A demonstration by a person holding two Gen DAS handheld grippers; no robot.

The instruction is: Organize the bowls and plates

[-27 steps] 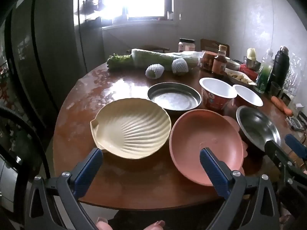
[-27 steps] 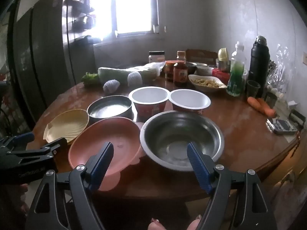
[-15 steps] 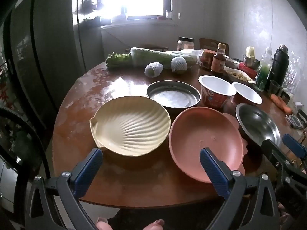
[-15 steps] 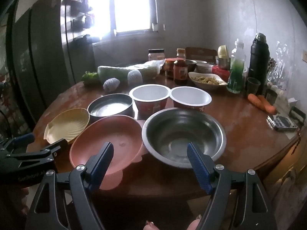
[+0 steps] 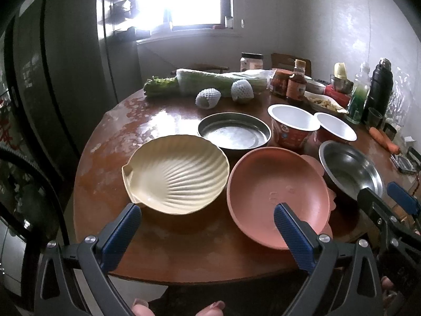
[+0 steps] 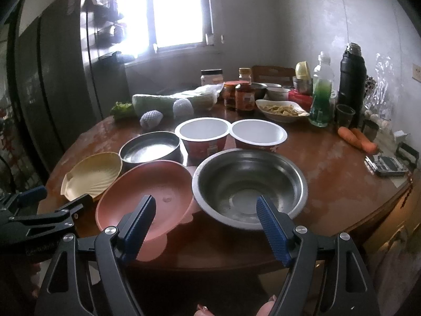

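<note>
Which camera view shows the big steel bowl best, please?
The right wrist view: the steel bowl sits whole and central there, its inside and full rim visible. The left wrist view shows it only at the right edge, partly cut off by the right gripper.

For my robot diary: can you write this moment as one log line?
left claw: open, empty | right claw: open, empty | pink plate, steel bowl: untouched
</note>
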